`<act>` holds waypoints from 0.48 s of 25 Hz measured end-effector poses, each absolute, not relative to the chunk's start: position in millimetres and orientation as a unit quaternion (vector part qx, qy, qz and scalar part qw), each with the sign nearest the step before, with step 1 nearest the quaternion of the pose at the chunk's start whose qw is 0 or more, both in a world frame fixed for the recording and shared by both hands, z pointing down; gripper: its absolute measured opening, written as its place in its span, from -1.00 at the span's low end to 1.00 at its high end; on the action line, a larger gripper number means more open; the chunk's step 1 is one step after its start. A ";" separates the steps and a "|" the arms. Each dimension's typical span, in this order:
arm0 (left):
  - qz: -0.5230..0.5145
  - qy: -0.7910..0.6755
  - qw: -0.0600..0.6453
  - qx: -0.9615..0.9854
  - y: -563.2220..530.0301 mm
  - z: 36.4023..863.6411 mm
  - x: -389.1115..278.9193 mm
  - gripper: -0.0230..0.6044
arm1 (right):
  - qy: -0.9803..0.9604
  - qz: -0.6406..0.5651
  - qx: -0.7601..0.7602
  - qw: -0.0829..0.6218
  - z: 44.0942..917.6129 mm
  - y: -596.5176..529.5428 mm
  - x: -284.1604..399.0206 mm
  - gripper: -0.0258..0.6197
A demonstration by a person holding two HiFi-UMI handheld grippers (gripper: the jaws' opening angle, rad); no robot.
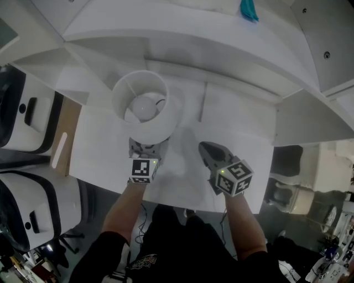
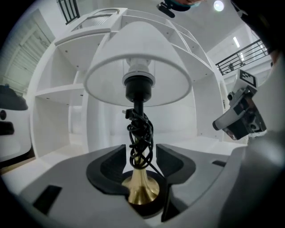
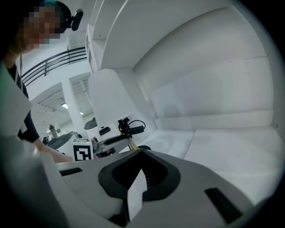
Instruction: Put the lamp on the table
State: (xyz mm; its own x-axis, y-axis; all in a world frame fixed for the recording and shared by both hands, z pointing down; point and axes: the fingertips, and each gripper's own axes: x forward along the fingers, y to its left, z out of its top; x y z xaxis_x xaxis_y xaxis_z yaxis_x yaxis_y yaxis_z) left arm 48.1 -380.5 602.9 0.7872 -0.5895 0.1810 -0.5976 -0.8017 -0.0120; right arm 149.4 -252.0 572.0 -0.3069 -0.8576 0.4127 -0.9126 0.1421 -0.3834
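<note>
The lamp stands upright on the white table [image 1: 238, 127], its white shade [image 1: 142, 105] seen from above with the bulb inside. In the left gripper view its brass foot [image 2: 141, 189] rests on the table, and a black cord [image 2: 140, 142] is wound round the stem under the shade [image 2: 138, 75]. My left gripper [image 2: 140, 156] is open, one pad on each side of the corded stem with slim gaps showing. My right gripper [image 1: 206, 148] hovers over the table to the right of the lamp, shut [image 3: 140, 151] with nothing in it. It sees the lamp shade [image 3: 109, 102] at its left.
A white shelf unit [image 1: 182, 33] rises behind the table, with a teal object [image 1: 249, 10] on top. White padded seats [image 1: 22, 121] stand at the left beside a wooden panel [image 1: 66, 132]. The table's front edge runs just before my hands.
</note>
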 end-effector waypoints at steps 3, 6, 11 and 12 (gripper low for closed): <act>0.091 -0.327 0.040 0.940 -367.2 601.0 35.8 -0.28 | -0.760 0.287 0.582 0.046 568.2 -247.6 146.5 -0.84; 0.098 -0.334 0.051 0.936 -352.0 597.1 24.6 -0.30 | -0.766 0.283 0.575 0.043 561.8 -244.0 142.1 -0.84; 0.114 -0.346 0.056 0.930 -320.7 582.9 7.1 -0.65 | -0.779 0.273 0.563 0.037 546.6 -232.4 134.8 -0.84; 0.121 -0.350 0.058 0.927 -314.1 580.3 5.4 -0.76 | -0.782 0.271 0.561 0.035 543.1 -229.1 135.3 -0.84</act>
State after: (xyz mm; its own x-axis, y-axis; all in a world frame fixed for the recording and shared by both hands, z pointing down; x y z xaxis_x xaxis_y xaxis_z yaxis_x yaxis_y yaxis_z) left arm 5.4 -314.1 580.3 0.7261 -0.6346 0.2645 -0.6626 -0.7486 0.0229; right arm 135.3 -229.1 543.1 -0.3687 -0.8579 0.3579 -0.8953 0.2243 -0.3848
